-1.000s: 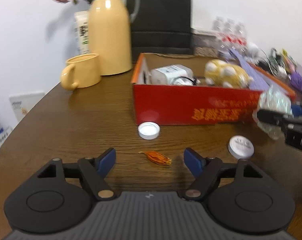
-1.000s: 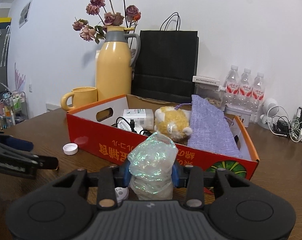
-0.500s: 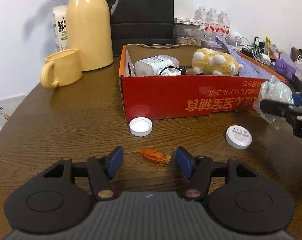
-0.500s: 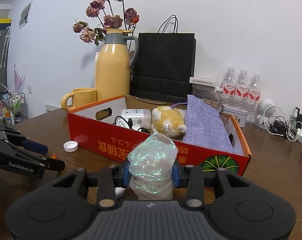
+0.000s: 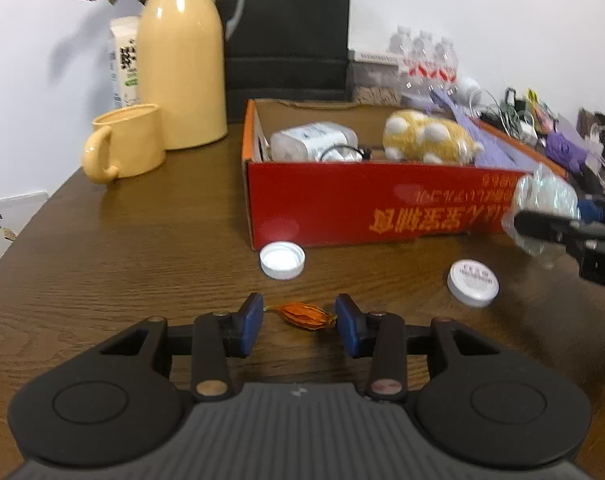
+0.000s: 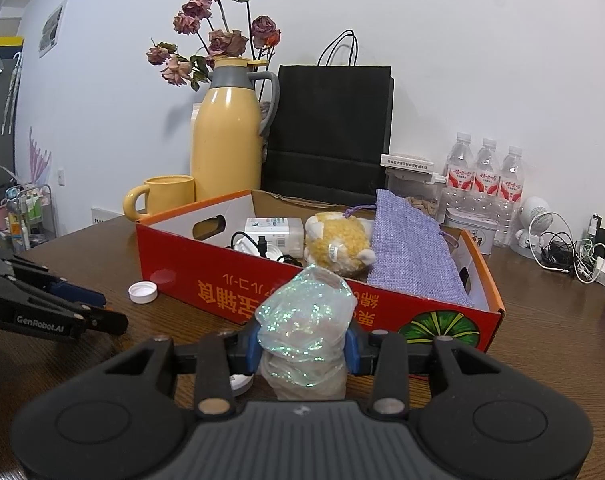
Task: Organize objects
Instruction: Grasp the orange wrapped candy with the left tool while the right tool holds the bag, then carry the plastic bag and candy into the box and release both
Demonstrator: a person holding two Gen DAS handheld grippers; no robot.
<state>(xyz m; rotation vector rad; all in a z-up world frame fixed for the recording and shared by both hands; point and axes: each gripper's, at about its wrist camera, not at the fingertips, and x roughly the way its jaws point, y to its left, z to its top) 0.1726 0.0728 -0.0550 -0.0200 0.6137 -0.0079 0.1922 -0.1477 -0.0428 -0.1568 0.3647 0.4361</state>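
My left tongs [image 5: 298, 326] closing round orange husk [image 5: 302, 316] near table's front edge, wider a second ago, pads not yet pressing. Right tongs [image 6: 302, 346] grip bag [image 6: 306, 320]; box [image 5: 382, 200] next.

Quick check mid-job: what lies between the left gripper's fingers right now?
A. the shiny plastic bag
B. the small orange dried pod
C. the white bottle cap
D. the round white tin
B: in the left wrist view the orange pod lies on the table between the blue pads of the left gripper, whose jaws are closing around it; the right pad looks about at its tip.
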